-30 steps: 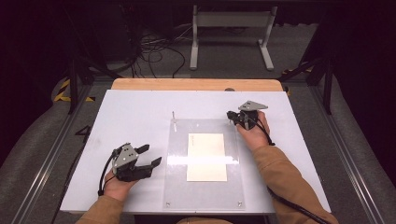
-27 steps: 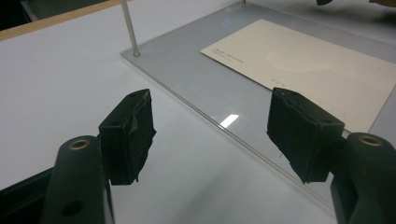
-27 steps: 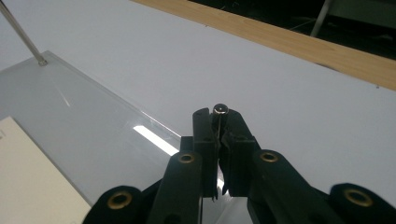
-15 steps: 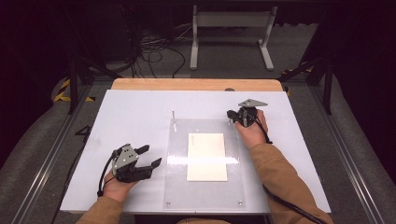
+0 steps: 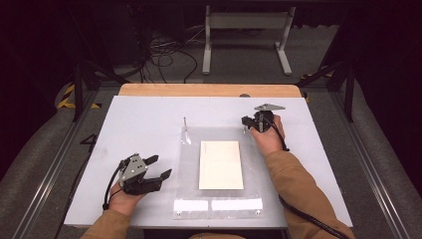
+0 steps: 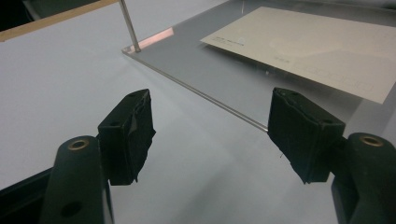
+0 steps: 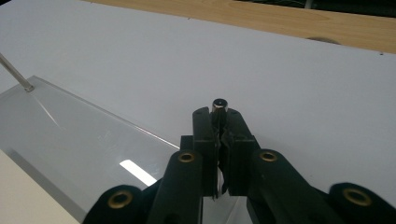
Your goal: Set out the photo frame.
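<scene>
A clear acrylic plate point(image 5: 191, 169) lies on the white table point(image 5: 139, 124), and a cream card point(image 5: 220, 164) rests flat on its middle. A thin metal pin point(image 5: 185, 124) stands upright at the plate's far left corner. At the far right corner, my right gripper point(image 5: 247, 122) is shut on a second upright pin point(image 7: 218, 103), whose round top shows just above the closed tips of the right gripper point(image 7: 219, 121). My left gripper point(image 5: 159, 167) is open with nothing in it, just left of the plate's left edge. The left gripper point(image 6: 212, 100) faces that edge of the plate point(image 6: 205, 60), with the card point(image 6: 308, 46) beyond.
A wooden strip point(image 5: 209, 89) runs along the table's far edge. Two white labels point(image 5: 219, 204) sit at the plate's near end. Metal rails point(image 5: 50, 164) flank the table on both sides. Cables point(image 5: 164, 55) lie on the floor behind.
</scene>
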Motion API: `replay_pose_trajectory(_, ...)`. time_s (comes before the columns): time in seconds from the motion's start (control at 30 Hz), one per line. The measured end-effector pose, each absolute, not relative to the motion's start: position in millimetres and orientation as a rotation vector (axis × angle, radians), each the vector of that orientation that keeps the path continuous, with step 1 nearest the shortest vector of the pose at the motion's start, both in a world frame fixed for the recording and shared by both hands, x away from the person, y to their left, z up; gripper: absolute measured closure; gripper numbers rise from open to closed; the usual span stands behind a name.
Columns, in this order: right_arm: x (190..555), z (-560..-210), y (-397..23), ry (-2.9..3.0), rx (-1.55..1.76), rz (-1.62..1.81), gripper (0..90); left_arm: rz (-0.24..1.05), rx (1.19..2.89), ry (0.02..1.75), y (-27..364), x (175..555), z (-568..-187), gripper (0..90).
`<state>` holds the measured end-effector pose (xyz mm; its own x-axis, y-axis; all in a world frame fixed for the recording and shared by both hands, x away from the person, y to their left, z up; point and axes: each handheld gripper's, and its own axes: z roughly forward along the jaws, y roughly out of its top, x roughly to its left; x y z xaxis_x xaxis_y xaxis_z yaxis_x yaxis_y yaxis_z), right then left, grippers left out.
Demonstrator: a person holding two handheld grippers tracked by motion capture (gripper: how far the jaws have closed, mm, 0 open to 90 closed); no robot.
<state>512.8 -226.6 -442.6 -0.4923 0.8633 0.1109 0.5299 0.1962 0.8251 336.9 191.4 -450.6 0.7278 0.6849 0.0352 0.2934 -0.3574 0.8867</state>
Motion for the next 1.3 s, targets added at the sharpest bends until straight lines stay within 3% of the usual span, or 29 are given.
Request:
replay_pose_trajectory(0.43,517.4,-440.7,-226.2,2.112,1.358,1.204,85.5,0.510,2.039,0.669,194.9,325.3,-454.4,27.7)
replay_pose_trajectory(0.83,519.7,-440.0,-226.1,2.117,1.386,1.202,85.5,0.576,2.246,0.422,171.7,316.7,-463.6,22.3)
replay_pose_trajectory(1.3,520.8,-442.4,-227.4,2.117,1.415,1.227,84.8,0.647,2.209,0.158,144.5,317.1,-464.1,22.3)
